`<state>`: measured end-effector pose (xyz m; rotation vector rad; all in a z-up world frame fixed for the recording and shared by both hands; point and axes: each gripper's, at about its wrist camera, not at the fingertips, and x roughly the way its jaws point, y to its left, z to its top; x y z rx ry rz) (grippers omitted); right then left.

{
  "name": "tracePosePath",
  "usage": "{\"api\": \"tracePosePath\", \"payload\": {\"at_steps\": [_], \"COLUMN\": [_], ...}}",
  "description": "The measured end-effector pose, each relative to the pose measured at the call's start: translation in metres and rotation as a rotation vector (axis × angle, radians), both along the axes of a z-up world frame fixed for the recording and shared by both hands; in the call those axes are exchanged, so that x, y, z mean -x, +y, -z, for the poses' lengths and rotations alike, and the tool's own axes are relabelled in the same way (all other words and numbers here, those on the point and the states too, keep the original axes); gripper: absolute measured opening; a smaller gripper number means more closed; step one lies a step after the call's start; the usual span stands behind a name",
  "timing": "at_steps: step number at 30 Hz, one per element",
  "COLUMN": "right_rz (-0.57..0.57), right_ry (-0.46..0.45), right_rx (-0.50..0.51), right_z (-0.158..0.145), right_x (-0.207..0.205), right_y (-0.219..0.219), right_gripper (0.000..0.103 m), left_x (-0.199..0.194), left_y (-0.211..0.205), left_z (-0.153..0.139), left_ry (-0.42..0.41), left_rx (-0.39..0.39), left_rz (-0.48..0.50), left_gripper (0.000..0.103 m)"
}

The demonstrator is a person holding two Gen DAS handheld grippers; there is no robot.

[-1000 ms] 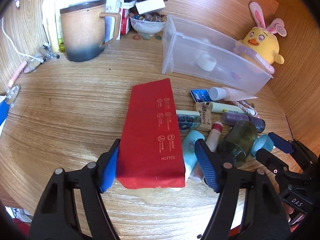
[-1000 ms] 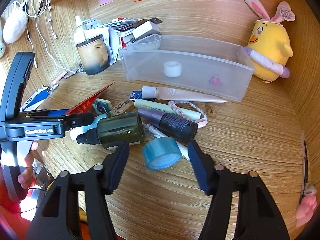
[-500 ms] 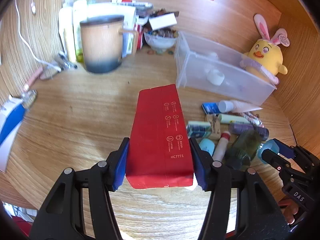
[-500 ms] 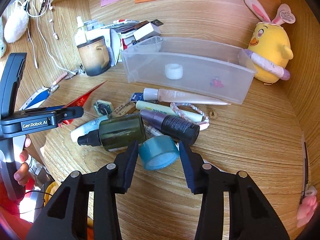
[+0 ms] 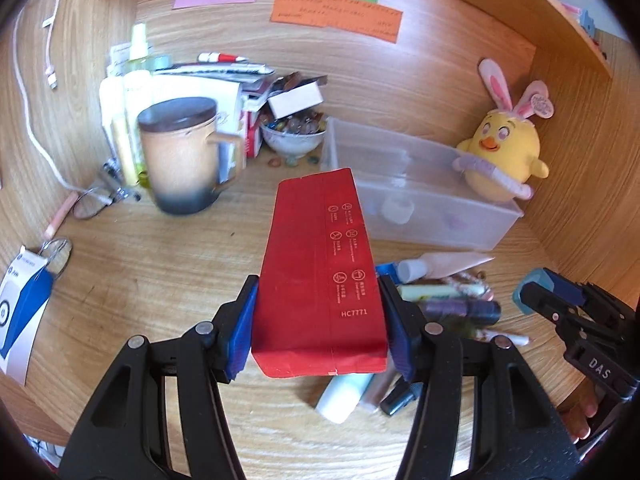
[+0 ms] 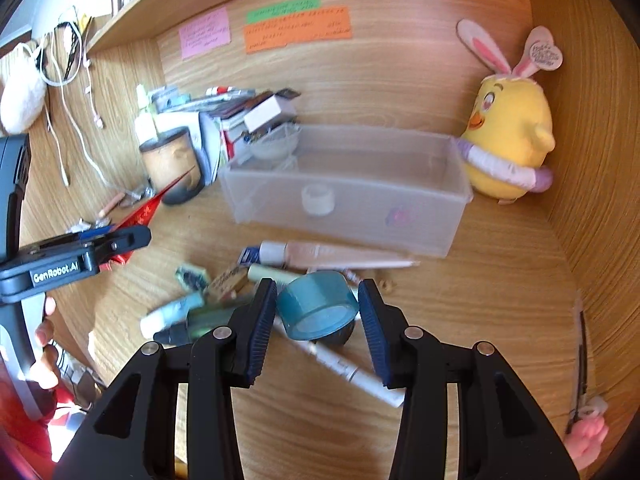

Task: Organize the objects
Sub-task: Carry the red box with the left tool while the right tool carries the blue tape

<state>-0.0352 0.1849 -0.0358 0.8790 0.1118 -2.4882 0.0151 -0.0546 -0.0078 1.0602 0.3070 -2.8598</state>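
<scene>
My left gripper [image 5: 318, 330] is shut on a long red box [image 5: 320, 264], lifted off the wooden desk with its far end pointing at the clear plastic bin [image 5: 424, 196]. My right gripper [image 6: 318, 320] is shut on a teal roll of tape [image 6: 318, 306], raised above the pile of tubes and bottles [image 6: 224, 296]. In the right wrist view the left gripper [image 6: 120, 240] shows at the left edge with the red box [image 6: 148, 210] edge-on. The clear bin [image 6: 348, 196] holds a small white roll [image 6: 318, 199] and a pink item [image 6: 400, 216].
A tan mug [image 5: 180, 156], a bowl of stones [image 5: 292, 134] and stacked boxes stand at the back left. A yellow plush chick [image 5: 504, 156] sits by the bin's right end. Glasses [image 5: 96, 204] and a blue-white box [image 5: 20, 304] lie at the left.
Both grippers closed, the left on the red box and the right on the teal tape, then rose off the desk with them; both views tilted up toward the back wall.
</scene>
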Motion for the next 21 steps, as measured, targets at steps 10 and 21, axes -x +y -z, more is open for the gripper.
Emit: {"api": "tracePosePath", "payload": {"at_steps": [10,21], "right_rz": [0.040,0.103], "right_ry": [0.064,0.089], "right_rx": [0.029,0.009], "right_z": [-0.026,-0.044], "right_x": [0.026,0.067], "right_y": [0.007,0.010], "right_gripper": [0.039,0.039], "left_x": [0.029,0.067], "left_y": [0.020,0.038], "left_z": [-0.029,-0.043], "left_ry": [0.069,0.101], "left_rx": [0.031,0.048], "left_rz": [0.076,0.145], "left_gripper": [0.057,0.046]}}
